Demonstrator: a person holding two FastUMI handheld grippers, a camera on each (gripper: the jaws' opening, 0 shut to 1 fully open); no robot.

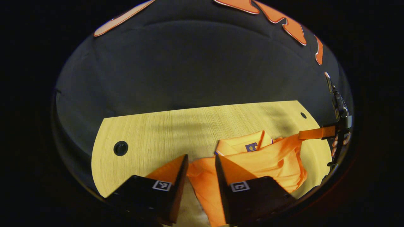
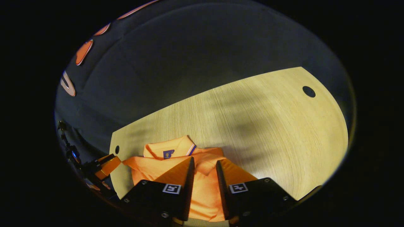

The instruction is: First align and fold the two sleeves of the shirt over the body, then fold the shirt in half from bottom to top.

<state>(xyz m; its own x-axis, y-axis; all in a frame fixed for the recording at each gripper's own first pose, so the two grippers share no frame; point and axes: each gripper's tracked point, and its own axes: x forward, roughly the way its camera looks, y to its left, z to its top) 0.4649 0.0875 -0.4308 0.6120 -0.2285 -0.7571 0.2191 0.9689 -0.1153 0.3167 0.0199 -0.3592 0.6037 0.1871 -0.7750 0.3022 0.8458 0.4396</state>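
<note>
Two grippers work over one orange shirt [image 1: 268, 157] lying on a wooden table [image 1: 151, 135].

In the left gripper view, the left gripper [image 1: 201, 167] hangs low over the shirt's near edge, its fingers pointing toward the collar [image 1: 243, 145] and standing apart with a fair gap. Orange cloth shows in that gap, running down from the collar side, yet whether the fingers press on it cannot be told. The collar sits just beyond the fingertips, label up. Right of the collar, the right gripper [image 1: 315, 133] reaches in from the side with its fingers level and pointing toward the collar; their tips meet the shirt's stretched shoulder, which rises off the table toward them. A hand [image 1: 339, 143] grips the tool behind. How wide those fingers stand cannot be told here.

In the right gripper view, the right gripper [image 2: 204, 167] tilts down over the shirt [image 2: 205, 189], fingers parted, cloth visible between them and under them; a firm pinch cannot be confirmed. The collar [image 2: 169, 148] lies just beyond the left fingertip. Left of the collar, the left gripper [image 2: 107, 165] comes in low at the shirt's edge. The table [image 2: 277, 132] stretches away right of the shirt.
</note>
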